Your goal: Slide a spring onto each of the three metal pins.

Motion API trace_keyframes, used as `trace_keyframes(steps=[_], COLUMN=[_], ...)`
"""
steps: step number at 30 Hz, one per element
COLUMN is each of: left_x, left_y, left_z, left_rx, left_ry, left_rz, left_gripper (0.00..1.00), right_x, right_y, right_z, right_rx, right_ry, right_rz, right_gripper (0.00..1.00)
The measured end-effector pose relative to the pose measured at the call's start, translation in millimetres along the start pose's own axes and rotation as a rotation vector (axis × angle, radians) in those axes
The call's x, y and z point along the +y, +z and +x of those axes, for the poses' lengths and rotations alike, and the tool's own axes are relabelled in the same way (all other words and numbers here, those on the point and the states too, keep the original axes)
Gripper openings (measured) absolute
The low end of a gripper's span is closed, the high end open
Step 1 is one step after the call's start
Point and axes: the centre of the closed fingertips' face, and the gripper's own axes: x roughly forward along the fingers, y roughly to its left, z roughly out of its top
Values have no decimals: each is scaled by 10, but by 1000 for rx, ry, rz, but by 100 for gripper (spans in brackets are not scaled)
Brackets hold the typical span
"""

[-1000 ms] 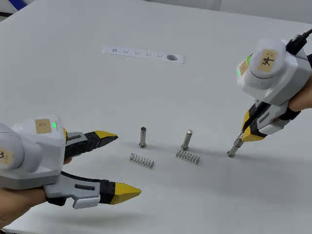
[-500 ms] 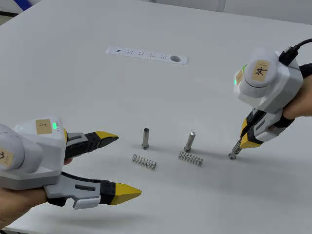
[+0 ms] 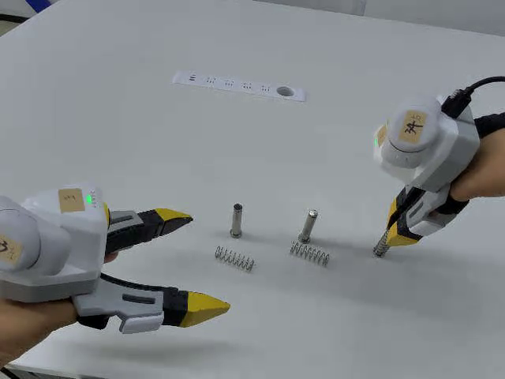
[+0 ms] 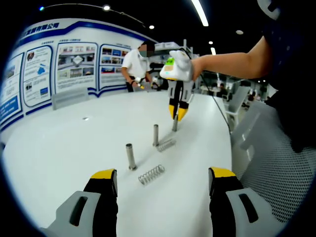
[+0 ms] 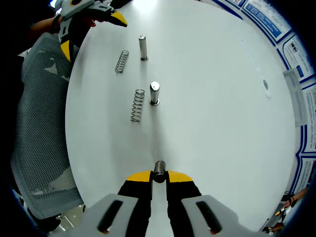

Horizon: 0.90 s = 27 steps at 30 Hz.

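Head view: left gripper (image 3: 207, 260), jaws spread and empty, sits left of the middle pin (image 3: 308, 226). Right gripper (image 3: 394, 235), right of that pin, pinches a spring (image 5: 159, 170) over the third pin (image 3: 379, 251). Keep the spring coaxial; press straight down before releasing.

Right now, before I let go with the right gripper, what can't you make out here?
- Third pin: head view, upper part hidden behind the right gripper.
- Third spring: right gripper view looks at it end-on, so how far down the pin it sits is unclear.
- Power strip: head view, markings too small to read.
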Motion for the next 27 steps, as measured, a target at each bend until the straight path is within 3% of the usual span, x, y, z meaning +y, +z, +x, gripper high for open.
trace_keyframes(steps=[11,17,22,27], left_x=[-18,-15,-17,-30], left_y=[-15,-7,6,15], left_z=[6,13,28,48], left_rx=[1,0,-2,-3], left_ry=[-4,-7,-12,-18], left_rz=[-1,0,3,5], left_gripper=[77,77,77,76], right_x=[13,25,29,157], right_y=[19,101,260,493], right_z=[-3,-134,-295,-283], right_rx=[-23,-56,-102,-182], right_ry=[3,-27,-71,-45], right_rz=[7,-9,-30,-18], right_gripper=[13,18,19,18])
